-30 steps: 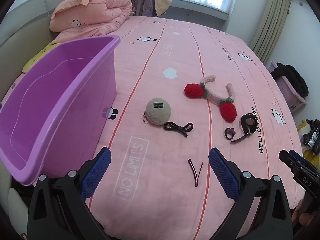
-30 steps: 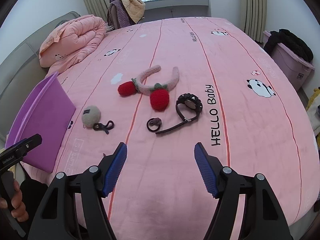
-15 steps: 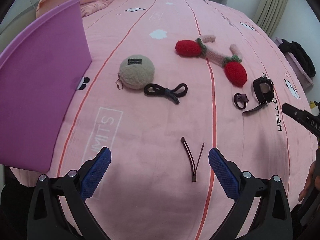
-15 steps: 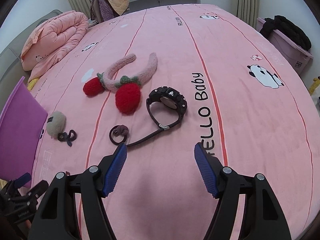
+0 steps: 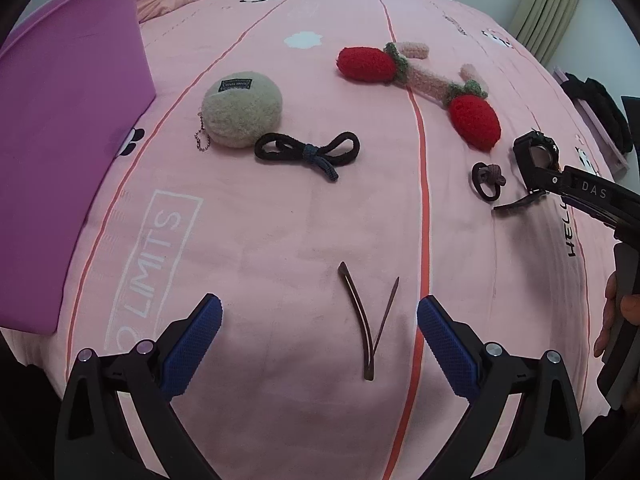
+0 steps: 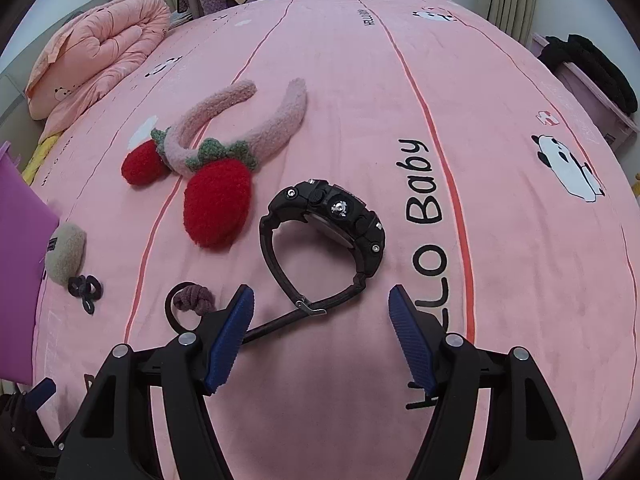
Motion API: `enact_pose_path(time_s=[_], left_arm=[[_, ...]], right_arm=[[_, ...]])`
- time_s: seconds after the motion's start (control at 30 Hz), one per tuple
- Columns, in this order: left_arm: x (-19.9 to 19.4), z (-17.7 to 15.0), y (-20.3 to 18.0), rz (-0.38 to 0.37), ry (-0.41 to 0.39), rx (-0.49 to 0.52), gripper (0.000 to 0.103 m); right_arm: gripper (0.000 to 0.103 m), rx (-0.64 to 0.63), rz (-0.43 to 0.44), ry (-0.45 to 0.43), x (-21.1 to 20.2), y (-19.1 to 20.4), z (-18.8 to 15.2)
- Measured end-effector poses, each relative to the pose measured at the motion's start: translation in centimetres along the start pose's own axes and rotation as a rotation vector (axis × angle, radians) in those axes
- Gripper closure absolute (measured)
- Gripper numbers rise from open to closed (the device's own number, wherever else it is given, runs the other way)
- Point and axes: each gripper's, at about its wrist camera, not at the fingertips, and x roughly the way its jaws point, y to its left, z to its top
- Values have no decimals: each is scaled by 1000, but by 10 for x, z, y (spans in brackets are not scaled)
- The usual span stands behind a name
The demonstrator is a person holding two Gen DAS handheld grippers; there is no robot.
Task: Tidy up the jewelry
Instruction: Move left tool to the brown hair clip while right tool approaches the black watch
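The black watch [image 6: 325, 236] lies on its side on the pink bedspread [image 6: 400, 80], just ahead of the right gripper [image 6: 321, 322], whose wide-open jaws hold nothing; the strap tail runs under its left finger, touching or not I can't tell. A brown hair clip [image 5: 370, 322] sits between the left gripper [image 5: 319, 334] tips, also wide open and empty. Further out: black hair tie [image 5: 308, 153], fuzzy pouch [image 5: 241, 111], strawberry headband [image 6: 224, 152], purple bin [image 5: 60, 140] off left.
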Motion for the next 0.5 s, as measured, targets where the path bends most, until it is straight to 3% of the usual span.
enact_pose_path(time_s=[0.33,0.5], left_arm=[[25,1,-4,-8,40,-48,7],[37,-2,-15,49,38,-10,6]], right_arm=[[36,8,-32,26,28,-2,6],[36,10,-41,15,35,-2,9]])
